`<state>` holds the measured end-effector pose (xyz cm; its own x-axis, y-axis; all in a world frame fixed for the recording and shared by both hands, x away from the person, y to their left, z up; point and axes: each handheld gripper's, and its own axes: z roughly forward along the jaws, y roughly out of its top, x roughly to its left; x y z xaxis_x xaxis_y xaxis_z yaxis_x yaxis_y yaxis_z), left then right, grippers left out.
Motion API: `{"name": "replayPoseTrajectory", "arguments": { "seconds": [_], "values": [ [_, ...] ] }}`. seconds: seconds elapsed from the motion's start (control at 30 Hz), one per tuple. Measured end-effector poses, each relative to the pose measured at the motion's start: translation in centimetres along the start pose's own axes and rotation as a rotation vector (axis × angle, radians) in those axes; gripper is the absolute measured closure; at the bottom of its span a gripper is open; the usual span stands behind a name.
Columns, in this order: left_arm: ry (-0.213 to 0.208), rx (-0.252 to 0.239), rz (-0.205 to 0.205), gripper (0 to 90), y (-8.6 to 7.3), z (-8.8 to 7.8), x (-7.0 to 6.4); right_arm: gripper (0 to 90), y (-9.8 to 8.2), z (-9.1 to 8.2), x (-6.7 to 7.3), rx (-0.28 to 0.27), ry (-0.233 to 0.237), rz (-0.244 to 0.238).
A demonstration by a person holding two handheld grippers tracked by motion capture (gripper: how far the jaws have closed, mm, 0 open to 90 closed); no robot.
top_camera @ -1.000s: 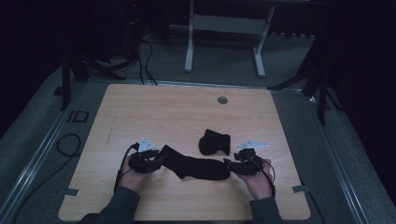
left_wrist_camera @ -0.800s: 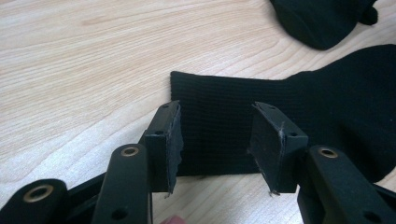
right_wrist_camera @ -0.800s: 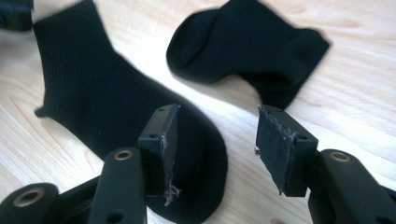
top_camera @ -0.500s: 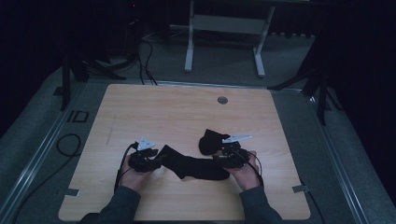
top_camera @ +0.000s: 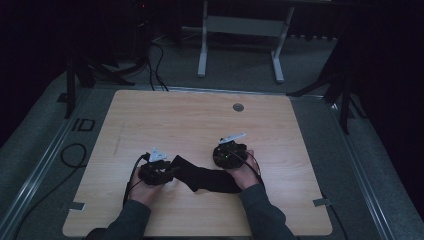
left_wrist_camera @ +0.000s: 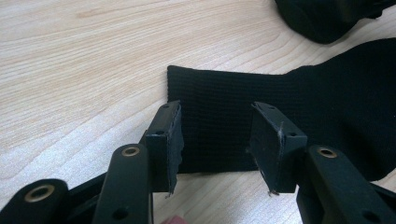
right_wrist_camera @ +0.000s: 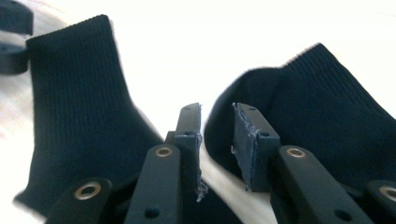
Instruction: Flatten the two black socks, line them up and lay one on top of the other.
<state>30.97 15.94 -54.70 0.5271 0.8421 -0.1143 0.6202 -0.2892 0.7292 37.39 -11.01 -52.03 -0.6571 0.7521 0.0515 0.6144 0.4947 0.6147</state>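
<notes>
Right claw (top_camera: 226,150): shifted inward and up the surface (top_camera: 200,115) since earlier, jaws just closing, released, gap at second sock's (right_wrist_camera: 303,116) edge. Left claw (top_camera: 170,172): hand low, level; released, jaws straddling flat black sock's (top_camera: 205,177) cuff.

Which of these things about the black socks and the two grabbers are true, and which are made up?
1. The table is wooden. True.
2. The left gripper squeezes a red ball. False: its jaws stand open over the cuff of a black sock.
3. The right gripper has its jaws apart. True, by a narrow gap.
4. The socks are white. False: both the long sock and the second sock are black.
5. A round grey cap sits in the table's far side. True.
</notes>
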Motion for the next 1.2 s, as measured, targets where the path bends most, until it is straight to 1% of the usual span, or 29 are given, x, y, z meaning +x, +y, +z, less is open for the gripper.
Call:
{"name": "replayPoseTrajectory", "arguments": {
  "seconds": [0.07, 0.1, 0.17, 0.23, 0.33, 0.4, 0.5, 0.57, 0.7, 0.77, 0.83, 0.87, 0.9, 1.0, 1.03, 1.2],
  "values": [
    [0.002, 0.001, 0.001, 54.3, 0.0, 0.0, 0.0, 65.3, 0.6, 0.7, 0.1, 0.007, -0.008, 0.000],
    [0.006, 0.001, 0.000, 54.2, 0.0, 0.0, 0.0, 64.2, 0.8, 1.1, 0.2, 0.014, -0.012, 0.008],
    [0.007, 0.002, -0.001, 54.3, 0.0, -0.1, 0.1, 64.6, 1.3, 1.9, 0.1, 0.033, -0.025, 0.019],
    [0.007, 0.001, -0.001, 54.3, 0.0, -0.1, 0.1, 65.8, 1.4, 2.7, -0.2, 0.067, -0.050, 0.042],
    [0.008, 0.002, -0.001, 54.3, 0.0, -0.1, 0.1, 67.5, 1.3, 3.5, -0.3, 0.108, -0.053, 0.070],
    [0.009, 0.008, 0.003, 54.3, 0.0, 0.0, 0.1, 70.6, 1.4, 3.5, -0.1, 0.113, -0.074, 0.062],
    [0.011, 0.010, 0.002, 54.3, -0.1, 0.1, -0.1, 78.1, 1.6, 3.6, 0.2, 0.136, -0.107, 0.030],
    [0.012, 0.011, 0.008, 54.4, -0.1, 0.1, -0.1, 83.1, 1.8, 3.7, 0.2, 0.146, -0.111, 0.024],
    [0.007, 0.018, 0.006, 54.3, -0.1, 0.2, -0.1, 84.9, 2.2, 4.0, 0.1, 0.140, -0.101, 0.047],
    [0.004, 0.020, 0.006, 54.2, -0.1, 0.3, -0.2, 85.3, 2.5, 4.3, 0.3, 0.144, -0.108, 0.053],
    [0.002, 0.022, 0.009, 54.1, -0.1, 0.3, -0.2, 85.6, 2.9, 4.5, 0.6, 0.150, -0.119, 0.047],
    [0.002, 0.023, 0.009, 54.0, -0.1, 0.3, -0.2, 85.7, 3.1, 4.6, 0.8, 0.151, -0.118, 0.049],
    [0.003, 0.024, 0.010, 53.9, -0.1, 0.3, -0.2, 85.8, 3.2, 4.8, 0.9, 0.152, -0.108, 0.055],
    [0.003, 0.020, 0.009, 53.9, -0.1, 0.3, -0.2, 86.0, 3.6, 4.9, 1.1, 0.157, -0.042, 0.107],
    [0.001, 0.020, 0.009, 53.9, -0.1, 0.3, -0.1, 86.0, 3.7, 4.9, 1.0, 0.150, -0.028, 0.116],
    [-0.006, 0.031, 0.008, 52.8, -0.1, 0.4, -0.1, 86.0, 4.4, 4.0, 1.3, 0.114, 0.005, 0.143]
  ]
}}
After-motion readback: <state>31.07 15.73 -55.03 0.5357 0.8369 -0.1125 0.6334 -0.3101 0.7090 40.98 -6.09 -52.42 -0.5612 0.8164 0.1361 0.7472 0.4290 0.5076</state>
